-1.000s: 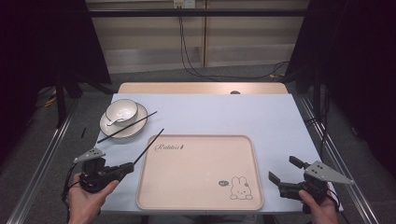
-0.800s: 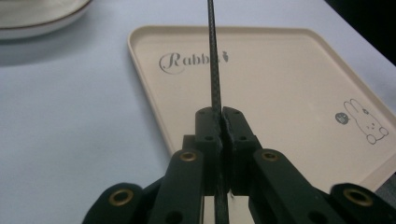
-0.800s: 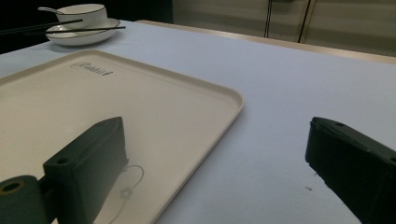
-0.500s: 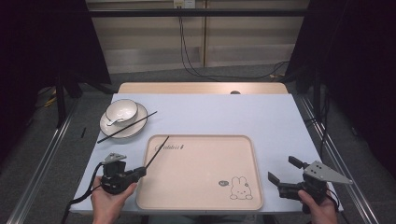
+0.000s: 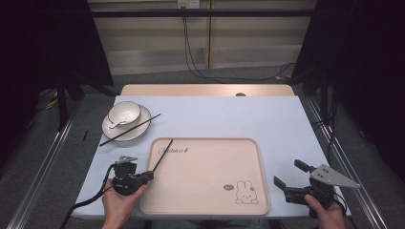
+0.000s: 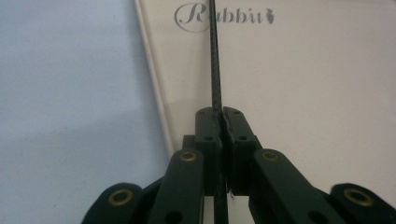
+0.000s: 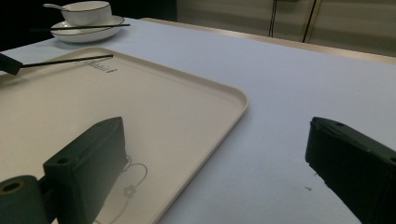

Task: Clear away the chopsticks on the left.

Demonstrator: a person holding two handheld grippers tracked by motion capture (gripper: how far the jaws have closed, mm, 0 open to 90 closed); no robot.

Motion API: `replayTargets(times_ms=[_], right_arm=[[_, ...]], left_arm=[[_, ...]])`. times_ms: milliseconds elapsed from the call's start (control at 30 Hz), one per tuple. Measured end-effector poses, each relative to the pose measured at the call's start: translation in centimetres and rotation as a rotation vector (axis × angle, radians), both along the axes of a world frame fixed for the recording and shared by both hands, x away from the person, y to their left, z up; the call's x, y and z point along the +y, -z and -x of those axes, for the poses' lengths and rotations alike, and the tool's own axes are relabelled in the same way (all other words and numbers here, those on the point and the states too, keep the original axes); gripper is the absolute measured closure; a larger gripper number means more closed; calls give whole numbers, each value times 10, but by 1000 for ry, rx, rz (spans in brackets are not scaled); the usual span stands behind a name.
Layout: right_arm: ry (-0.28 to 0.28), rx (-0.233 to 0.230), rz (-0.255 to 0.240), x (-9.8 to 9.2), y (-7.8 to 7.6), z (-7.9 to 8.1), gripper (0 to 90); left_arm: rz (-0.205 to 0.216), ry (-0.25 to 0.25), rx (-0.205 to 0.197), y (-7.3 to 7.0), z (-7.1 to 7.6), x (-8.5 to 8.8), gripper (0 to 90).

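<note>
We count two black chopsticks, one tray (image 5: 205,200), one plate (image 5: 109,132), one bowl (image 5: 125,113) with a spoon in it, and two grippers. The tray reads "Rabbit" in script near its far left corner and carries a small rabbit drawing near its right front corner. Our left gripper (image 5: 149,174) is clenched on one chopstick (image 5: 162,155), which since a second ago has come from left of the tray to over its left edge, the other chopstick (image 5: 130,130) lies across the plate, and our right gripper (image 5: 290,181) hangs released beside the tray's right edge.
</note>
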State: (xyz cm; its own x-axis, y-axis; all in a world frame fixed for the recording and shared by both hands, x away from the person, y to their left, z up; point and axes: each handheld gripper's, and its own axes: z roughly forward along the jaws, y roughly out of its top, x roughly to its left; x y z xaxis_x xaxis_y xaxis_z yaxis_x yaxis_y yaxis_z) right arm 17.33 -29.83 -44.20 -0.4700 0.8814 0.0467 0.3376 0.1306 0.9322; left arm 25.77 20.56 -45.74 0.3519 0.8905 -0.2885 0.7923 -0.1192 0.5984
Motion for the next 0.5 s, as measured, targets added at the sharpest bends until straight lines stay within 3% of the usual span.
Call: replayTargets(times_ms=[333, 500], right_arm=[[0, 10, -1, 0, 0, -1, 50], [-7, 8, 4, 0, 1, -1, 50]], left_arm=[[-13, 13, 19, 4, -1, -2, 858], [1, -4, 22, 7, -1, -4, 851]])
